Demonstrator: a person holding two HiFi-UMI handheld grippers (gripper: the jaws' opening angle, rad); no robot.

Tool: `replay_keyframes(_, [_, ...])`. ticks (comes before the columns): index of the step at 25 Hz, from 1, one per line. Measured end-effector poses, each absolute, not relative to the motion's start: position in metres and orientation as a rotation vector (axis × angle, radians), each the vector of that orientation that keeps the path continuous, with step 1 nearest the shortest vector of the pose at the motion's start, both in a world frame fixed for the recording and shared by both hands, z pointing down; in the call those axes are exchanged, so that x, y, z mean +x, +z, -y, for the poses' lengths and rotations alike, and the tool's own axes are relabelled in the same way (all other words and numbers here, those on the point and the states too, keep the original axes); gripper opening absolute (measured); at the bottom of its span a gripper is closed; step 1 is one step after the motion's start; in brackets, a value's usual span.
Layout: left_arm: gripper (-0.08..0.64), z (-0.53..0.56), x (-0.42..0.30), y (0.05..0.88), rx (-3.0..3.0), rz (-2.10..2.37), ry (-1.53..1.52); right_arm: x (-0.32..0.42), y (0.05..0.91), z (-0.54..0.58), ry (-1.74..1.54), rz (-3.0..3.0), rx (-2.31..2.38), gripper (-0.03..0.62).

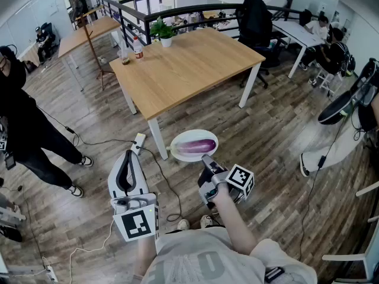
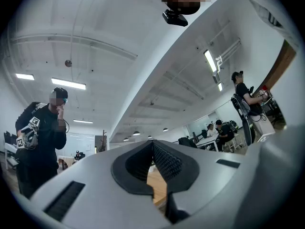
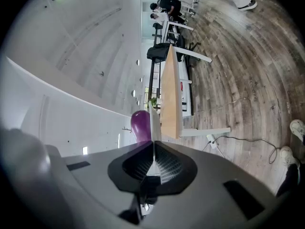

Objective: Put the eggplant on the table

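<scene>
A purple eggplant (image 1: 194, 146) lies on a white plate (image 1: 202, 135) held in the air over the wooden floor, just in front of the near corner of a light wooden table (image 1: 189, 64). My right gripper (image 1: 205, 158) is shut on the plate's near rim. In the right gripper view the plate (image 3: 153, 123) runs edge-on between the closed jaws of that gripper (image 3: 153, 149), with the eggplant (image 3: 139, 125) on its left and the table (image 3: 170, 94) beyond. My left gripper (image 1: 128, 154) hangs to the plate's left, shut on nothing; its view (image 2: 152, 144) looks upward.
A potted plant (image 1: 161, 31) and bottles (image 1: 137, 47) stand at the table's far left edge. A power strip (image 1: 138, 142) with cables lies on the floor by the table leg. A person in black (image 1: 23, 123) stands left; another person (image 1: 337, 135) is right. A black chair (image 1: 254, 19) stands behind.
</scene>
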State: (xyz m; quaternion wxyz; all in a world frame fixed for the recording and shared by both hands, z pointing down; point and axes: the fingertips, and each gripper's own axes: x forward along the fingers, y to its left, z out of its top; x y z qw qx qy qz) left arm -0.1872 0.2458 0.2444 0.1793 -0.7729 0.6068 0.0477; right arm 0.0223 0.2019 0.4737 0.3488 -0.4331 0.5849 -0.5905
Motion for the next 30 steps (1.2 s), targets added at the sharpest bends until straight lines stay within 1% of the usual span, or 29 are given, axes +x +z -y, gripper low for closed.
replay_keyframes(10, [0.009,-0.243,-0.173,0.24,-2.162,-1.718,0.124,0.033,0.465,-0.197,-1.529,-1.528,-1.085,0.026])
replay_keyframes(18, [0.009,-0.233,-0.146,0.247,-2.136,-1.76,0.102,0.061,0.476,-0.186,-1.566,-1.524,-1.057,0.026])
replay_keyframes(25, [0.009,-0.233,-0.127,0.268,-2.138,-1.811,0.093,0.081,0.482,-0.168,-1.599,-1.583,-1.037,0.026])
replay_keyframes(30, [0.009,-0.21,-0.127,0.274,-2.128,-1.841,0.078,0.09,0.483,-0.151,-1.591,-1.574,-1.025,0.026])
